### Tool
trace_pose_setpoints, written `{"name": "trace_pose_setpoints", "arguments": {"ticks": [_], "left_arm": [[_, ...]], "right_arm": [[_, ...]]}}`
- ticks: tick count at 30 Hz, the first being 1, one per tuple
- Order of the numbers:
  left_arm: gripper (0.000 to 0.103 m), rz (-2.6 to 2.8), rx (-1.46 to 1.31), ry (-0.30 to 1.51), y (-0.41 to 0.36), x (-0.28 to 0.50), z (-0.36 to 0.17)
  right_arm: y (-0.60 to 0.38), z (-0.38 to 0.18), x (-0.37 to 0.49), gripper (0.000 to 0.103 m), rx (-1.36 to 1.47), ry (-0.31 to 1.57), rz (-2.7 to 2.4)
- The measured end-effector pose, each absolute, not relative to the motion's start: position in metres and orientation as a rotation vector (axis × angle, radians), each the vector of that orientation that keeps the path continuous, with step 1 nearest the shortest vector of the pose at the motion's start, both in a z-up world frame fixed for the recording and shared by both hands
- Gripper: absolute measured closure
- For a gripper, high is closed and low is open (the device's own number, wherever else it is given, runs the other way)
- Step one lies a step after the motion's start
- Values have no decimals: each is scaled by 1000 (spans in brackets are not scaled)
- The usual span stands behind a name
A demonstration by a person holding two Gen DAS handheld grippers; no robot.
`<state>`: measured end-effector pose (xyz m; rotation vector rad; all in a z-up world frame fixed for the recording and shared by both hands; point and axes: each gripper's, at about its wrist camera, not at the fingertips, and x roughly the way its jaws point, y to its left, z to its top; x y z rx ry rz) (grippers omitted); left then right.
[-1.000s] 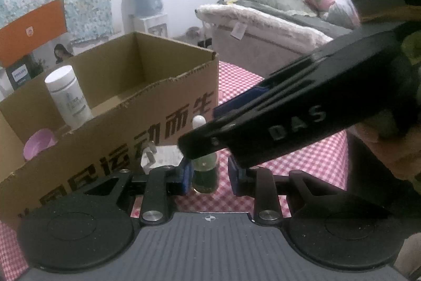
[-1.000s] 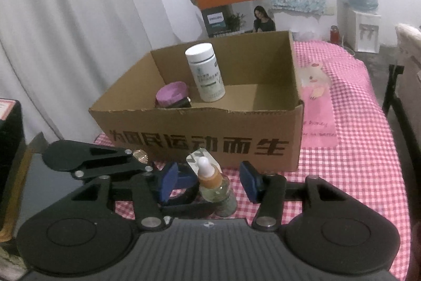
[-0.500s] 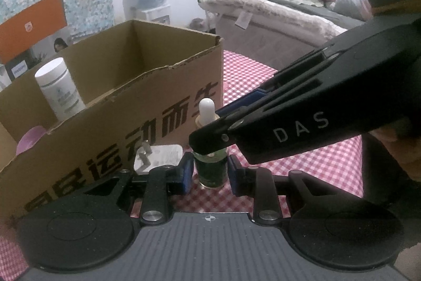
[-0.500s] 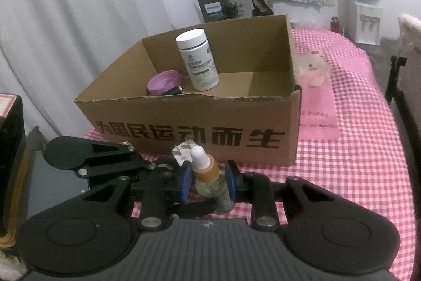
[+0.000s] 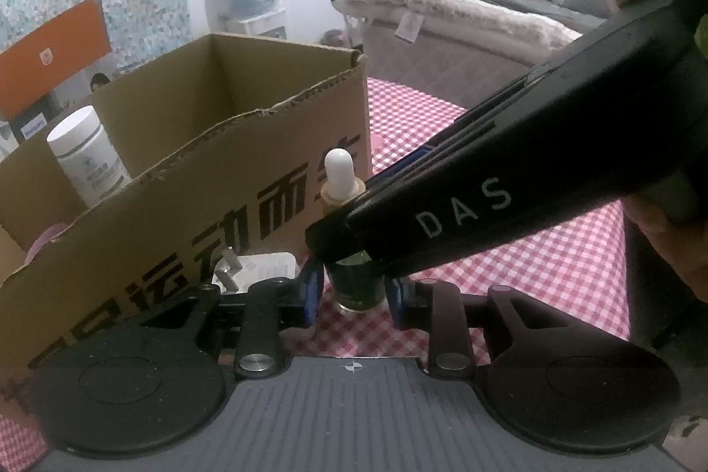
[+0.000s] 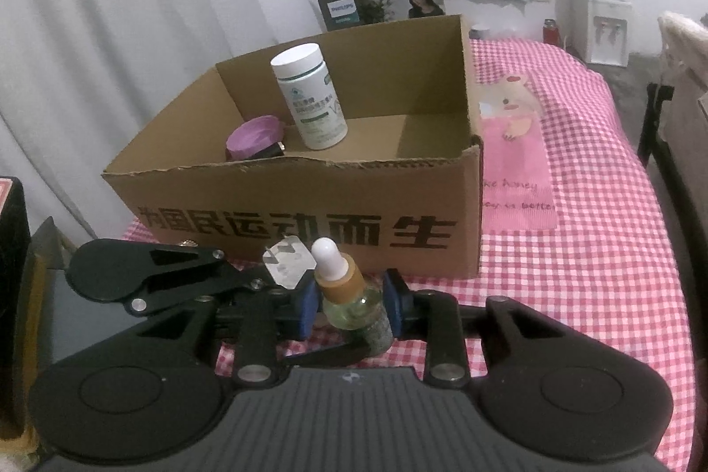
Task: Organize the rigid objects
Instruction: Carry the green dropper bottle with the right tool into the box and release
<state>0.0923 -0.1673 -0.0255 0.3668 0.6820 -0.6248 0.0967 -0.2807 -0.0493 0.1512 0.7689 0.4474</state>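
We see the right gripper (image 6: 349,306) held low over the surface (image 6: 597,251), pointing at the front wall of the cardboard box (image 6: 309,224). Its blue fingers (image 6: 391,306) are nearly closed on the dropper bottle (image 6: 349,295), one pad at each side of the glass body; whether both pads press the glass we cannot tell

In the left wrist view the left gripper (image 5: 354,293) approaches the same dropper bottle (image 5: 356,286) from the other side. Its fingers (image 5: 309,295) stand just apart from the bottle, slightly wider than the glass, holding nothing. The right gripper (image 5: 486,202) crosses this view diagonally from upper right, covering the bottle's middle

The dropper bottle stands upright on the checked cloth, just in front of the box. It has a white rubber bulb, a tan collar and a clear glass body with pale green liquid

A white plug adapter (image 6: 287,266) lies just left of the bottle. Inside the box stand a white supplement bottle (image 6: 309,96) and a purple-lidded jar (image 6: 255,138)
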Motion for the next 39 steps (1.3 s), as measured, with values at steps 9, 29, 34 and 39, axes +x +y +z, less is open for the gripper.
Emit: {"name": "trace_pose_setpoints", "arguments": {"ticks": [9,29,34,39], "left_arm": [[75,-641,352,642,-161,76,-9],[75,-504,227,609,-116,172,71],[75,-481,185,700,-116,214,53],[77,-459,162,760,-117,240,41]], "right_arm": [[-283,-39,86,70,143,767,427],[-251,71,175,70,31,640,607],[-246,53,239,71,45,733,618],[-244,28,287,71,75,815,622]]}}
